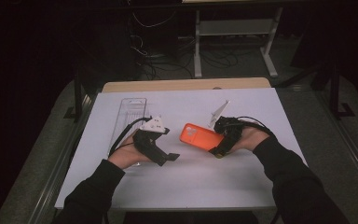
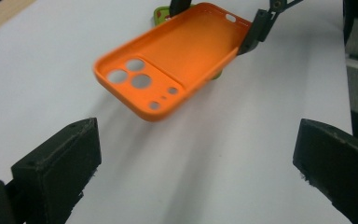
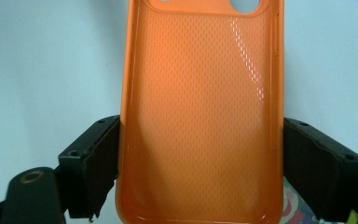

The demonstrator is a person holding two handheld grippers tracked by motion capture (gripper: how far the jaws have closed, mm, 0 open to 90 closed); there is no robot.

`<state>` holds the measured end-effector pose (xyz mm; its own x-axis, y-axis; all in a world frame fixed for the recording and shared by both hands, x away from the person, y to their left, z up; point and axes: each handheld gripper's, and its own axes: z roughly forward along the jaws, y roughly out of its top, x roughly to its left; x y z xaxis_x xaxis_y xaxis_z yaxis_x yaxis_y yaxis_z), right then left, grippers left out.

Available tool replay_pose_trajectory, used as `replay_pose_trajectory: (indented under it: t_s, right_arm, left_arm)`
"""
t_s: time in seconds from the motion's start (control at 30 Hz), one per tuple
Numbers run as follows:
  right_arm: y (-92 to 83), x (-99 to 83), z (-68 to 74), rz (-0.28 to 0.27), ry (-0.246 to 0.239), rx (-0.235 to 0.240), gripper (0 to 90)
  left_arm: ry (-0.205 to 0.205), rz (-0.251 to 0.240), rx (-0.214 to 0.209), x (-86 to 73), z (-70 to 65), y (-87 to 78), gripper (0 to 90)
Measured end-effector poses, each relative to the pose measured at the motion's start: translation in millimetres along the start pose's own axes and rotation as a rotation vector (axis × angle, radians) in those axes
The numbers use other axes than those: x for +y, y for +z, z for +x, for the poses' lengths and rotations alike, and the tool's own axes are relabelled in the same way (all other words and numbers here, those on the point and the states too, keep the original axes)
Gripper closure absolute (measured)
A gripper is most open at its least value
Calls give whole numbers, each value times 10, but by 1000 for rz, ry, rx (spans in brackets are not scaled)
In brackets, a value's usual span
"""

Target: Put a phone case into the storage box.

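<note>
Orange case (image 3: 200, 116) — right gripper (image 3: 200, 168) clamps its sides.

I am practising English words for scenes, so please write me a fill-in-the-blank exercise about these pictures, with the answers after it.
1. The phone case is ____ in colour.
2. The case is clamped by the person's ____ gripper.
3. The jaws of the left gripper stand ____, with nothing between them.
4. The clear plastic tray lies on the ____ sheet covering the table.

Missing words: orange; right; open; white
</note>
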<state>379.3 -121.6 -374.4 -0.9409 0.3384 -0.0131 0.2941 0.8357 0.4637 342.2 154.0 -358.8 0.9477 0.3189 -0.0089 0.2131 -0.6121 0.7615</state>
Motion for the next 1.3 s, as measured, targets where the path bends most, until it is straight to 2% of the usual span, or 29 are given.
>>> replay_pose_trajectory:
  t_s: [0.1, 0.2, 0.27, 0.37, 0.43, 0.7, 0.87, 0.9, 1.13, 1.3]
  right_arm:
    - [-26, -48, 4, -7, -23, 25, 152]
    - [-68, -74, 29, -18, -62, 31, 152]
    - [-77, -76, 39, -15, -67, 32, 152]
    - [-93, -72, 67, -27, -101, 56, 152]
    - [-89, -68, 74, -27, -113, 58, 152]
    - [1, 8, 184, -14, -196, 107, 152]
    - [1, 85, 244, -5, -237, 123, 152]
    - [-13, 115, 270, -1, -247, 124, 152]
    - [-50, 209, 340, 5, -285, 137, 152]
    - [-71, 280, 369, 0, -305, 138, 152]
  left_arm:
    - [19, 5, -30, 82, 50, -11, 1]
    - [72, 35, -57, 181, 116, -35, 1]
    - [80, 36, -68, 203, 128, -35, 1]
    - [106, 42, -101, 235, 153, -25, 1]
    - [123, 63, -106, 256, 159, -19, 1]
    - [176, 103, -160, 319, 138, 64, 1]
    - [198, 137, -222, 336, 95, 164, 1]
    - [215, 156, -229, 340, 81, 203, 1]
    - [235, 211, -254, 323, 19, 337, 1]
    - [244, 243, -253, 304, 0, 407, 1]
